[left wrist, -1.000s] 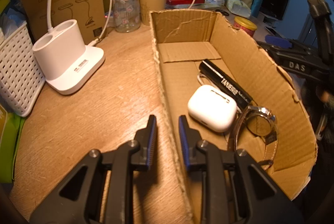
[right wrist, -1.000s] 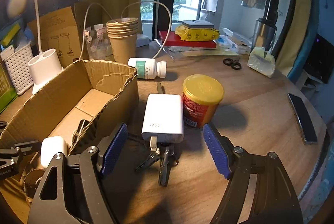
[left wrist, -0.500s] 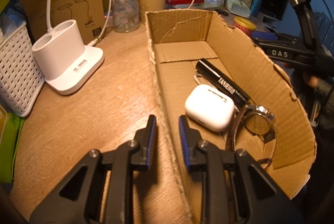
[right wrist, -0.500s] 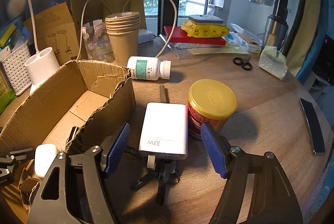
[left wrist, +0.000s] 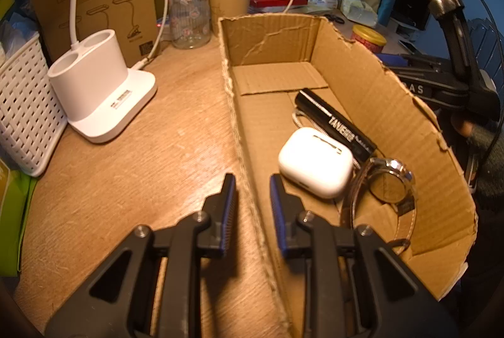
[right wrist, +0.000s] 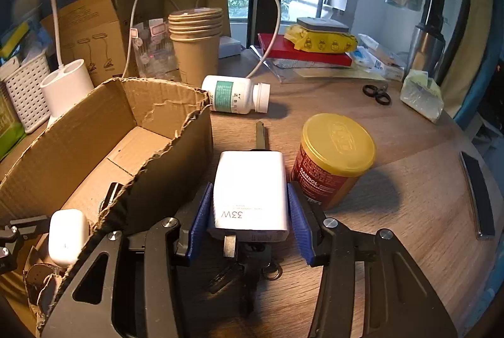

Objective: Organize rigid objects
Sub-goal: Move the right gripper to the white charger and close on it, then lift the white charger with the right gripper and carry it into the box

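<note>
The right gripper (right wrist: 250, 218) clamps the white 33W charger (right wrist: 252, 190), just beside the cardboard box (right wrist: 176, 149). The left gripper (left wrist: 249, 205) narrowly straddles the box wall. In lifting, the charger may snag the keys (right wrist: 249, 272) underneath.

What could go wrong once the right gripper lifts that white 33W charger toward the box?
The right gripper pinches the charger near its plug end only, so it might pivot or slip. The keys beneath could be dragged along. The cardboard box has a torn wall close beside it, which the charger could clip.
</note>
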